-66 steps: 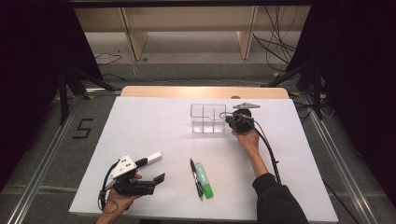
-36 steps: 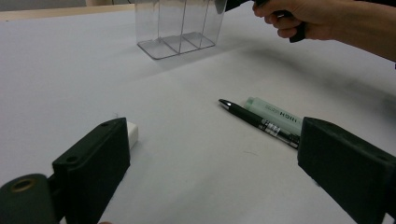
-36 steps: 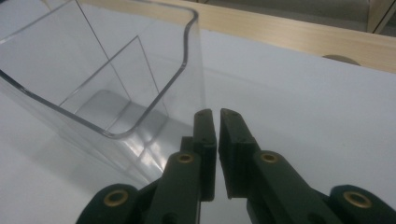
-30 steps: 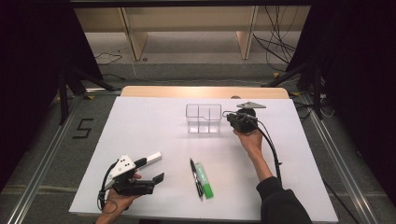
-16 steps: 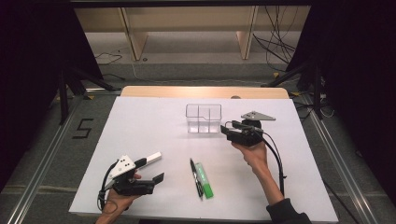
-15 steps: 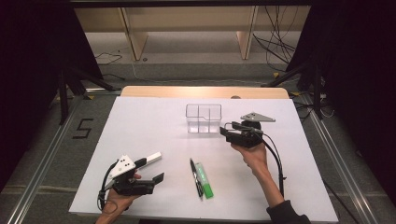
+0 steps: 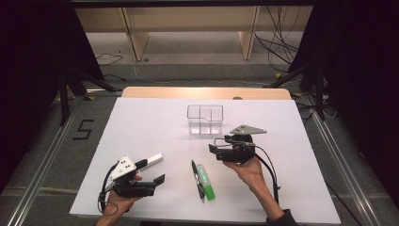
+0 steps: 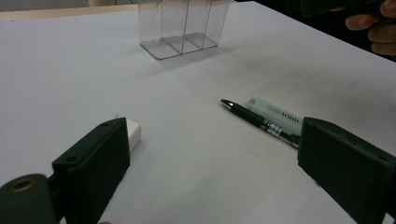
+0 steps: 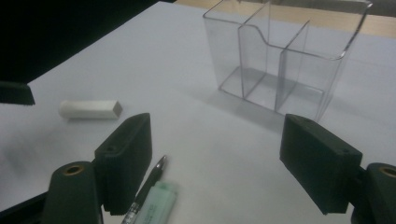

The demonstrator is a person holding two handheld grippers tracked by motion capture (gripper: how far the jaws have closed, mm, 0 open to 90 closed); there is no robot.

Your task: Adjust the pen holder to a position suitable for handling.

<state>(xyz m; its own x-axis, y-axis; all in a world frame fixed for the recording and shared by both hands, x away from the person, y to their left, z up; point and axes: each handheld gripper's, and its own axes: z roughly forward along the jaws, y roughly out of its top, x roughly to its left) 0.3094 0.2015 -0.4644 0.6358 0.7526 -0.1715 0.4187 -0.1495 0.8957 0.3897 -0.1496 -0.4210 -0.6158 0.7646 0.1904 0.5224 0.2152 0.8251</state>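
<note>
A clear plastic organizer [image 7: 204, 119] with three compartments stands empty and upright at the table's back middle. My right gripper [image 7: 214, 151] hovers in front of it and a little to its right, pointing left. Its jaws have just been opening and stand open [image 9: 219, 158] with nothing between them. A black pen [image 7: 196, 178] and a green highlighter [image 7: 206, 181] lie side by side at the front middle. A white eraser bar [image 7: 149, 160] lies beside my left gripper [image 7: 157, 172], which rests open at the front left. The eraser [image 8: 133, 133] sits just past its left jaw.
The white table [image 7: 141, 122] has a wooden strip [image 7: 207, 92] along its far edge. Dark floor and metal rails surround it. The other hand [image 8: 373, 28] appears at the top right of the left gripper view, beyond the pen [image 8: 254, 117] and highlighter [image 8: 275, 114].
My right gripper has left the organizer's right side and come toward the front, and its jaws have opened. The organizer stays standing. The left gripper has kept still.
</note>
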